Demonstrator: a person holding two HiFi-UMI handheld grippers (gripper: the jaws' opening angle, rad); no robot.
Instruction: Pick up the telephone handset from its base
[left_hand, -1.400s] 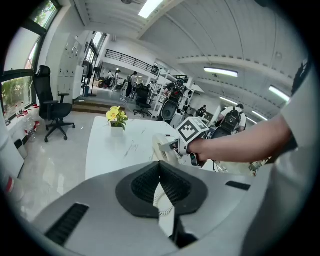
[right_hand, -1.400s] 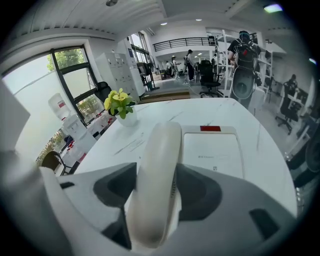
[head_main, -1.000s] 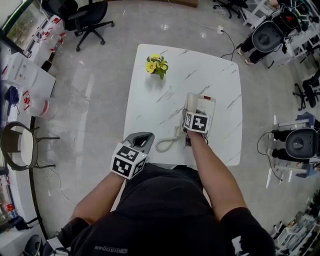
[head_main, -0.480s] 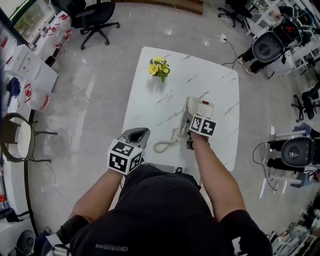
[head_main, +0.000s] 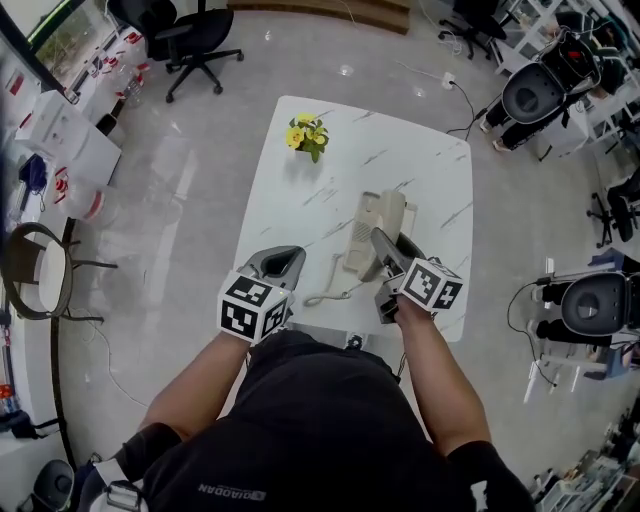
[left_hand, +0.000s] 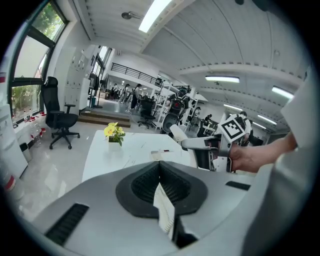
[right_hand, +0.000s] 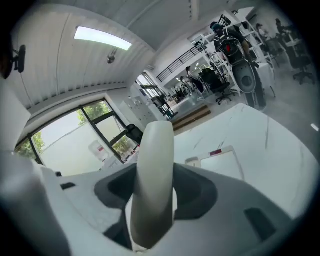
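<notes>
The cream telephone handset hangs above the white marble table, clear of its base. My right gripper is shut on it. In the right gripper view the handset stands upright between the jaws, and the base lies on the table behind it. A coiled cord trails from the handset towards the table's near edge. My left gripper hovers over the near left edge, its jaws shut and holding nothing. The left gripper view shows the lifted handset at the right.
A small pot of yellow flowers stands at the table's far left corner. Black office chairs, a round side table and machines ring the table on the glossy floor.
My right gripper has lifted the handset off the base, up and towards me, and tilted as it rose. The left gripper has risen a little.
</notes>
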